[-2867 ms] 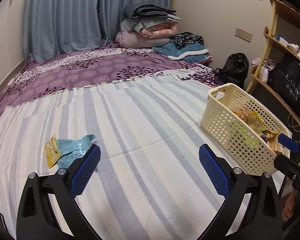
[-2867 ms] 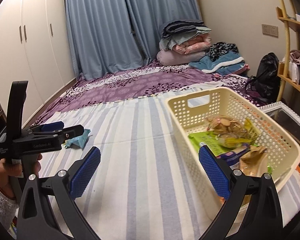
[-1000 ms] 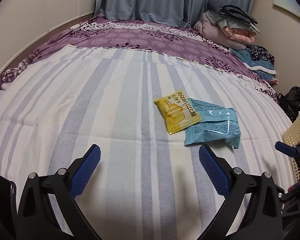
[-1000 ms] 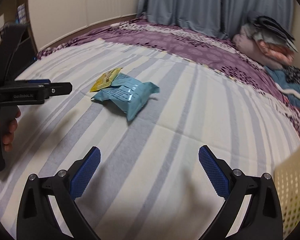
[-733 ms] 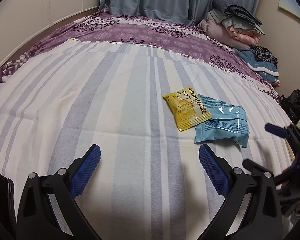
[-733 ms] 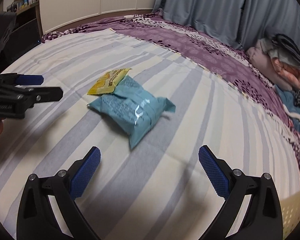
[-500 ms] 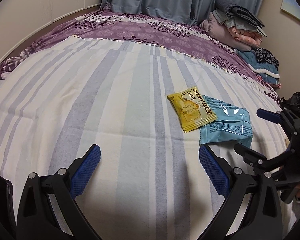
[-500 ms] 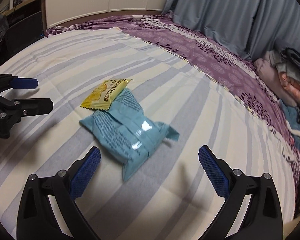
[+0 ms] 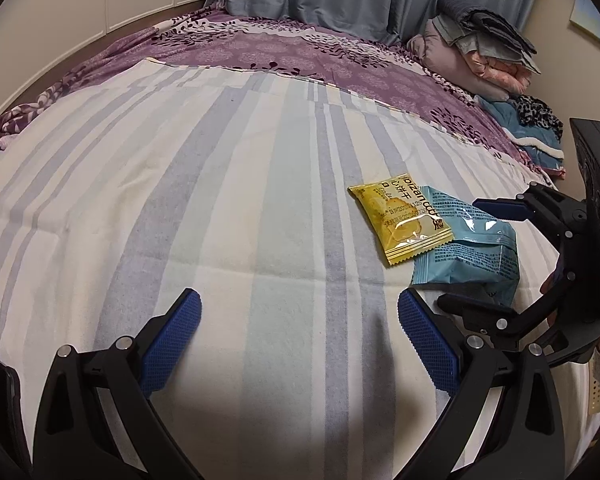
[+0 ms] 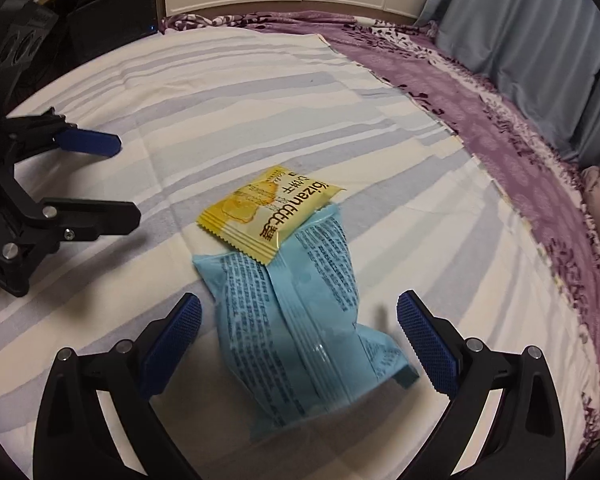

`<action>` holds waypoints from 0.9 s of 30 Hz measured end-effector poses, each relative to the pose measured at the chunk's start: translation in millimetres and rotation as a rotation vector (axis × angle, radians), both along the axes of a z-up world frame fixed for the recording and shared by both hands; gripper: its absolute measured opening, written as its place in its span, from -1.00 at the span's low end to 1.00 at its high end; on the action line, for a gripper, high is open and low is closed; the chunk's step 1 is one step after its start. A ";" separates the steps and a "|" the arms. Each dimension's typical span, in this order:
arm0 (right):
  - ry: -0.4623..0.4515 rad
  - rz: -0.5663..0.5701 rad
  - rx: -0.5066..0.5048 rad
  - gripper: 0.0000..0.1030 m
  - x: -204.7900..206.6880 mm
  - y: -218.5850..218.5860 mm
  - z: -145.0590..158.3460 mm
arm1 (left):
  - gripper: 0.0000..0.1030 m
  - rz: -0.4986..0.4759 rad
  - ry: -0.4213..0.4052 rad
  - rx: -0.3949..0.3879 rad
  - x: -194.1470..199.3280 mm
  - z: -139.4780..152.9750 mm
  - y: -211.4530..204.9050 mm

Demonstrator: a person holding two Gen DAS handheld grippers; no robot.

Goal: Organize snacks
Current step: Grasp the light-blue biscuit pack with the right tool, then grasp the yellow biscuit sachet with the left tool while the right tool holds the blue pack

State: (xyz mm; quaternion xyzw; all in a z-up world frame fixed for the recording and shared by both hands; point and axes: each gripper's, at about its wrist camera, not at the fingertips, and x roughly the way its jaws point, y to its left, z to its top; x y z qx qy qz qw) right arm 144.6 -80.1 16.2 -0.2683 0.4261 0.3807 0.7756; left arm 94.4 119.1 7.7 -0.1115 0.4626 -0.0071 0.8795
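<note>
Left gripper point(image 9: 299, 338): jaws wide apart, empty, over bare striped bed point(image 9: 180, 184), left of both snacks; likely on standby. Yellow packet point(image 10: 266, 213): flat on bed, one corner overlapping blue bag point(image 10: 300, 320), long axis slanting away to right in right wrist view. Blue bag: lies lengthwise toward right gripper point(image 10: 299, 340), near end between its jaws. Those jaws wide apart, straddling bag, nothing gripped; placement suggests bag is next pick.
</note>
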 end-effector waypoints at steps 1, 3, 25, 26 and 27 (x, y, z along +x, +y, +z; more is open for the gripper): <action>0.017 -0.011 0.017 0.87 1.7 -1.8 -0.9 | 0.94 0.000 0.000 0.001 0.9 0.0 0.0; 0.037 -0.034 0.040 0.71 4.1 -6.5 -2.5 | 0.94 0.000 0.001 0.002 2.1 -0.2 0.0; 0.058 -0.419 0.180 0.18 -39.3 -103.1 2.2 | 0.94 -0.059 -0.007 0.000 35.3 9.2 -29.2; 0.051 -0.437 0.181 0.18 -42.3 -106.6 1.8 | 0.94 -0.063 -0.007 -0.003 39.3 9.3 -33.3; 0.046 -0.456 0.187 0.18 -46.5 -110.9 1.7 | 0.94 -0.067 -0.006 -0.003 43.7 9.3 -37.8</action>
